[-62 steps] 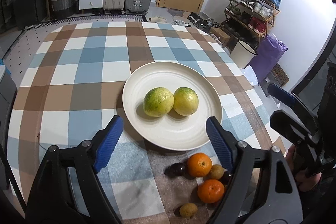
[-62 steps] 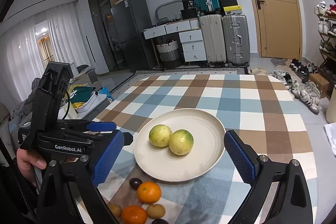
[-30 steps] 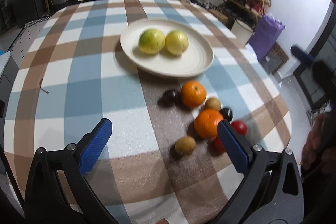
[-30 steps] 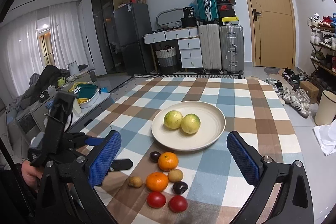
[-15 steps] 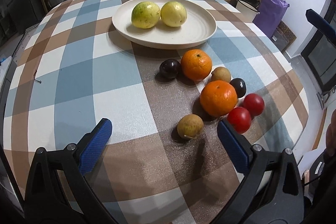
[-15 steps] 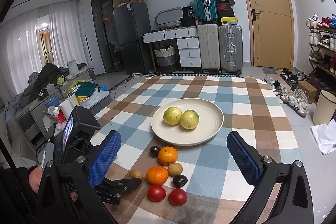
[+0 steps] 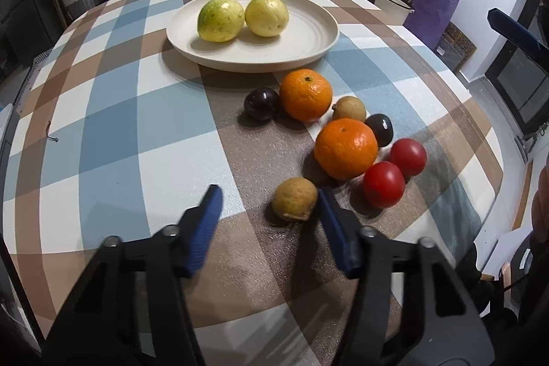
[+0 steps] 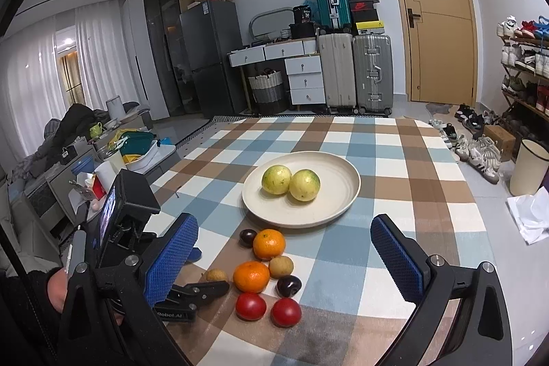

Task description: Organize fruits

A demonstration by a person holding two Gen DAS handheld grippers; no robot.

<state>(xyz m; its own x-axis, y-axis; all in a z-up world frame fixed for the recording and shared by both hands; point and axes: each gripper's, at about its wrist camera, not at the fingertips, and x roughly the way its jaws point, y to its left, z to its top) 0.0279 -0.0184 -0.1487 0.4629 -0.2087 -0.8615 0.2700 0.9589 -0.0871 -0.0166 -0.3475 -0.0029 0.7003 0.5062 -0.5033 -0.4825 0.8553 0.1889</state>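
L gripper (image 7: 269,211) low over the table (image 7: 144,139), jaws part-open w/ a gap. Nearest brown fruit (image 7: 295,198) sits at the gap's right side, just beside or touching the right finger; can't tell which. Left finger well clear of it.

R gripper (image 8: 284,249) held higher, jaws wide open, holding nothing; the loose fruit and plate show between its fingers.

Loose fruit cluster on the checked cloth, near to far in L view: 2 tomatoes (image 7: 383,184) and (image 7: 408,156) side by side at right, near orange (image 7: 346,149) just left of them, dark fruit (image 7: 381,129) behind it, 2nd brown fruit (image 7: 349,108) next to that, far orange (image 7: 306,95), and a plum (image 7: 261,103) touching its left side.

Beyond the cluster: plate (image 7: 308,33) w/ 2 yellow-green fruits, (image 7: 221,19) and (image 7: 267,15), touching each other at its centre.

Far end of the room in R view: suitcases (image 8: 372,72), drawers (image 8: 305,78), door (image 8: 434,16); shoe rack (image 8: 525,64) at right.
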